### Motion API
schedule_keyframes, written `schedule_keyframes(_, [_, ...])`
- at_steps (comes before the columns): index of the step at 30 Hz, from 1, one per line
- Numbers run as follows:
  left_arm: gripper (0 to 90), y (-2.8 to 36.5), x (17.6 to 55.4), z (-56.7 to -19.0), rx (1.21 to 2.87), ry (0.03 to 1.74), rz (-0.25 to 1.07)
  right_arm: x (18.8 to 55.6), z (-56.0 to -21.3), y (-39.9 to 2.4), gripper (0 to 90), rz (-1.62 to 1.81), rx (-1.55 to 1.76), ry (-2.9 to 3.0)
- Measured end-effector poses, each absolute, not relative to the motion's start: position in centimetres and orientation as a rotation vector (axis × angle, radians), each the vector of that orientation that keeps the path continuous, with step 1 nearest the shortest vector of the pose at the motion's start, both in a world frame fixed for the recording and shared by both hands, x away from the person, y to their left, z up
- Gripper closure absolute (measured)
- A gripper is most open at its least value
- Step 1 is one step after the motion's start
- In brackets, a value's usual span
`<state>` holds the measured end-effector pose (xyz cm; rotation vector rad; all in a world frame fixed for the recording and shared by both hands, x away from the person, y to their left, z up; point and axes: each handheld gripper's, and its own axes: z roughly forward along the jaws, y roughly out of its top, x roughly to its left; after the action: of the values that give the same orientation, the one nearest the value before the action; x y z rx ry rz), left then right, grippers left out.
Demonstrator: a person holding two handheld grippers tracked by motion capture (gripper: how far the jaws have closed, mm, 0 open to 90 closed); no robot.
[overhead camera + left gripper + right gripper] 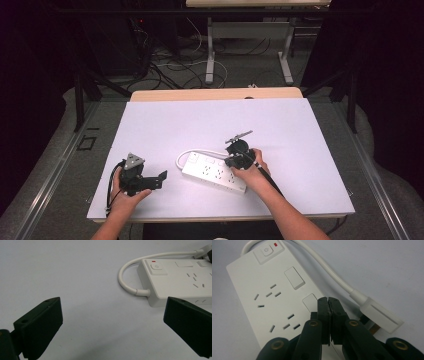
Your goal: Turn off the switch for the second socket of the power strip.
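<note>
power strip [214,172] mid-table (cord [186,156] looped), bare elsewhere

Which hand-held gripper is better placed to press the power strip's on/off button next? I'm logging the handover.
Left, probably. The left hand-held gripper sits open beside the strip's button end. The right hand-held gripper is shut, over the power strip near its plug, farther from that button.

A lab or recording studio is suggested. The white-covered bench [215,130] is enclosed by black curtains [30,75], and loose cables [170,65] are strewn across the far floor.
</note>
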<state>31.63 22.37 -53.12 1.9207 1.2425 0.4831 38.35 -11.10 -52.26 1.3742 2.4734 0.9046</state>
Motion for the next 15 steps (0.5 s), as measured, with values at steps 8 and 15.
schedule_keyframes(8, [2.2, 22.33, 31.62, -53.15, 1.912, 1.25, 0.476, 38.39, -52.2, -11.16, 86.7, 0.904, 1.378, 2.476])
schedule_keyframes(15, [2.2, 22.39, 31.68, -53.11, 1.92, 1.242, 0.483, 38.36, -52.21, -11.1, 84.2, 0.901, 1.376, 2.472])
